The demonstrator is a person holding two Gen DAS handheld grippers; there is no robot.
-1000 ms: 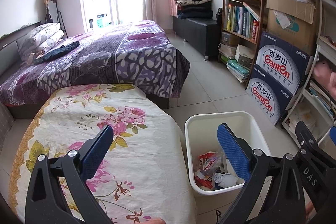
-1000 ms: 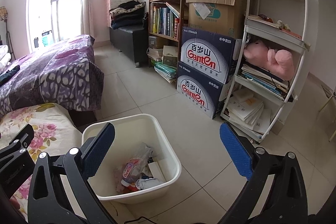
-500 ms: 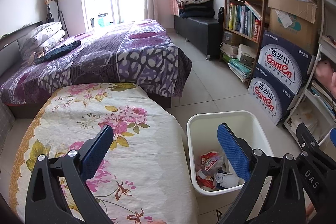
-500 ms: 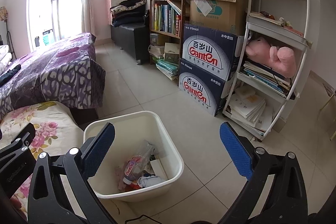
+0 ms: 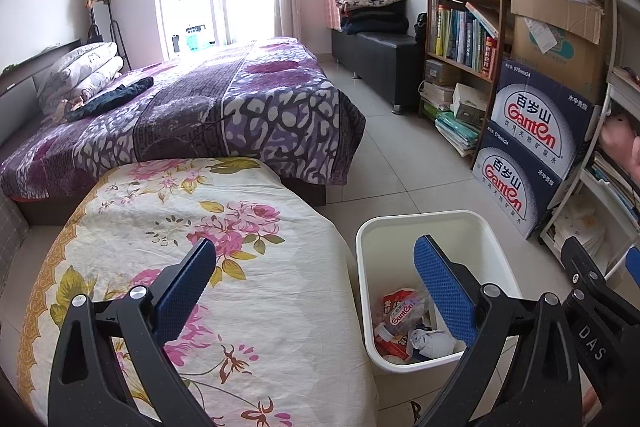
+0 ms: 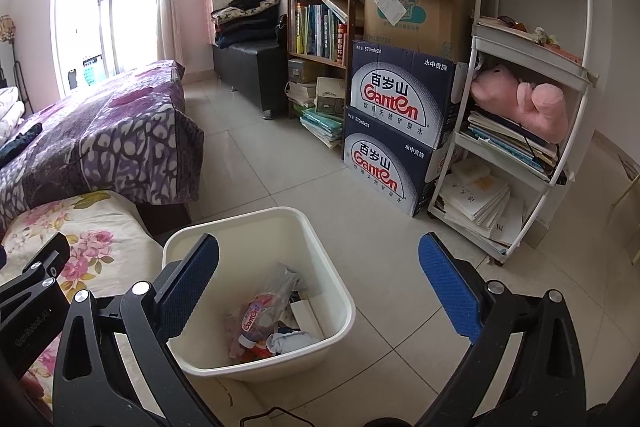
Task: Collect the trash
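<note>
**Two Empty Grippers Over the Bin**

The left gripper [image 5: 314,281] was spread wide, with nothing between its blue pads [image 5: 182,297]. The floral cloth [image 5: 168,227] lay under it and ahead of it. The white trash bin [image 5: 404,223] stood on the floor, below its right finger. Inside the bin lay the trash [image 5: 404,319]: a crumpled Ganten wrapper, a white wad of paper and some other bits.

The right gripper [image 6: 318,279] was spread wide too, and it held nothing. The same bin [image 6: 256,219] sat low and a little to its left, partly behind its left finger. The trash [image 6: 264,319] rested at the bottom. Bare floor tiles [image 6: 360,227] lay under its right finger.

Ahead of the right gripper stood two stacked Ganten boxes [image 6: 396,131]. To the right of them was a white shelf [image 6: 532,39] with a pink plush toy [image 6: 520,99]. Far ahead of the left gripper was a purple bed [image 5: 192,107].
</note>
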